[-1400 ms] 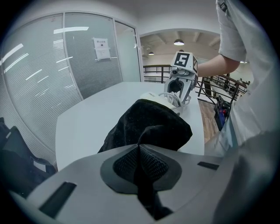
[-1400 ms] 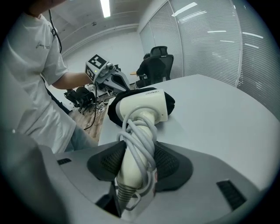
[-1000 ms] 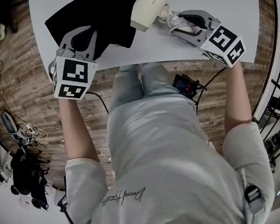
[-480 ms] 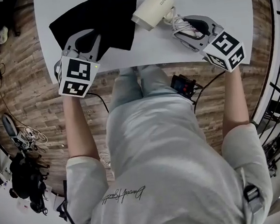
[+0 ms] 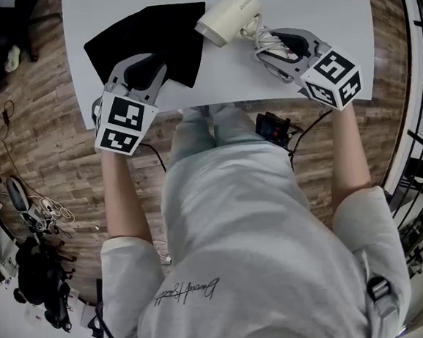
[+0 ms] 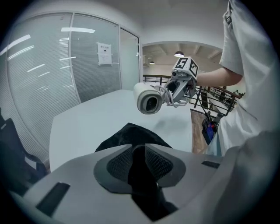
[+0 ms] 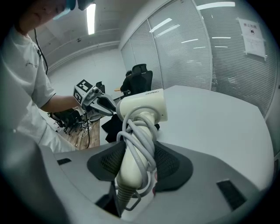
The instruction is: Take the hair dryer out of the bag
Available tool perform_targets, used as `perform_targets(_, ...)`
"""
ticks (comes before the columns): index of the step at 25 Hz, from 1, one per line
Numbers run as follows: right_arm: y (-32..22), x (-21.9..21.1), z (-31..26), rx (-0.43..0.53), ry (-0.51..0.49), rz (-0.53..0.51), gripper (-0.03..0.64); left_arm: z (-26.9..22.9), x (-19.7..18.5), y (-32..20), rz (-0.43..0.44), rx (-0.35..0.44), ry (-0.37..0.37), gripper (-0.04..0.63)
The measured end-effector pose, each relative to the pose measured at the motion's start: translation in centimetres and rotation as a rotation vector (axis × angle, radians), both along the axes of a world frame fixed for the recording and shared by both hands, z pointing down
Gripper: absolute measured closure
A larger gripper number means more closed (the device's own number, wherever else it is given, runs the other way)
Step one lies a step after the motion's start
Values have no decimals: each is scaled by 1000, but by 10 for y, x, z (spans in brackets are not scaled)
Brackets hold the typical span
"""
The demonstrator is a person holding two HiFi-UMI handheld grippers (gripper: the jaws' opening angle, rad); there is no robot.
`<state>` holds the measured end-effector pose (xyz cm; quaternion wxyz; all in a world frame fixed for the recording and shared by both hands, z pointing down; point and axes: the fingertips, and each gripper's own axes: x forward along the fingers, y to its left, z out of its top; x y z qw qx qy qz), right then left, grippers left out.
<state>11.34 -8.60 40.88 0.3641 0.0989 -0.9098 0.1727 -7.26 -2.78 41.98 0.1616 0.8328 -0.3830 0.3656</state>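
The white surface [image 5: 316, 15] carries a black bag [image 5: 148, 34] at its left. The bag is limp cloth lying flat and collapsed, so it looks empty.

The hair dryer [image 5: 227, 16] is already out of the bag. It hangs in the air just right of the bag and over the middle of the surface, with its shadow on the top below it. It is a hard, smooth plastic shell, cream in colour, with a short fat barrel [image 7: 144, 105] and a round open mouth facing left toward the bag. It looks rigid and moderately weighty, with most of the weight in the barrel, so it will likely want to tip nose-down when held low on the handle. The glossy shell may slip under a light squeeze. The handle [image 7: 131, 175] looks like the best place to take hold, being narrower than the barrel.

The pale grey cord [image 7: 146, 131] is wound in loops round the handle. It is soft and springy, adds some grip, but may shift or unwind.

The right gripper [image 7: 135, 162] has its fingers pinched on the handle, over the wound cord. The left gripper [image 6: 139, 162] has just been opening, and its fingers stand spread over the bag's near edge. Dark cloth shows in the gap, but the pads do not seem to press on it.
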Motion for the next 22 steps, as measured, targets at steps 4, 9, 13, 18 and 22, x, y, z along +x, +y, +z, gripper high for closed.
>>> perform_targets(4,2,-3,-14,4,-21,-4,399,-33,5,1,-81,65,85,560)
perform_targets(9,3,-6,-34,12,-35,-10,399,-76,8,2,-175,125,194,583)
perform_targets(13,7,-9,-41,22,-30,21,399,-95,-3,3,-266,180,232,583)
perform_targets(18,11,-13,-57,17,-63,64,398,-109,-11,5,-347,210,272,583)
perform_targets(22,20,-18,-69,17,-76,70,398,-116,-11,5,-382,223,284,583)
